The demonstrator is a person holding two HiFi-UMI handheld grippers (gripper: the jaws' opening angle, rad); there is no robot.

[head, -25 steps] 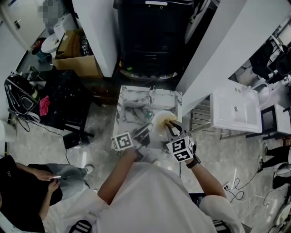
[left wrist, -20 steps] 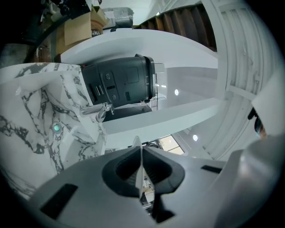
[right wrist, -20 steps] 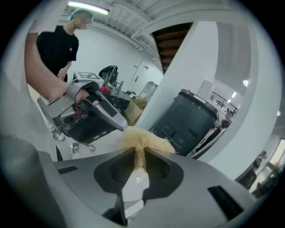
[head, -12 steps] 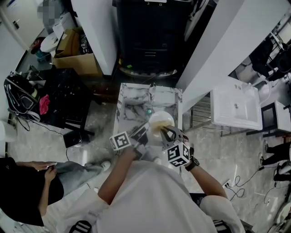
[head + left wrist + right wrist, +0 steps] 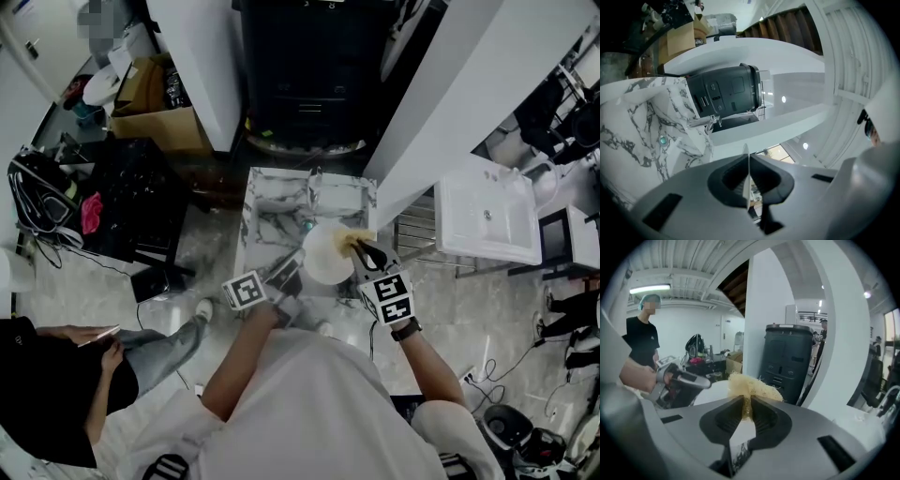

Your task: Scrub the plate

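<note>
A white round plate (image 5: 323,258) is held tilted over the marble sink top (image 5: 272,217). My left gripper (image 5: 299,266) is shut on the plate's near-left rim, which shows as a thin white edge (image 5: 749,174) between the jaws of my left gripper (image 5: 748,161). A yellow fibrous scrubber (image 5: 353,243) rests against the plate's right rim. My right gripper (image 5: 362,253) pinches it, and its jaws are closing further on it. In the right gripper view the scrubber (image 5: 751,387) sticks out past my right gripper (image 5: 746,408), with the plate (image 5: 711,393) just behind it.
A faucet (image 5: 711,122) and a drain (image 5: 663,139) are in the marble top. A black bin (image 5: 314,75) stands behind it, between white walls. A white basin (image 5: 487,225) sits to the right, a cardboard box (image 5: 155,117) at back left. A seated person (image 5: 56,375) is at lower left.
My right gripper has carried the scrubber from the plate's middle out to its right rim. The plate has shifted slightly left. The seated person's leg has moved.
</note>
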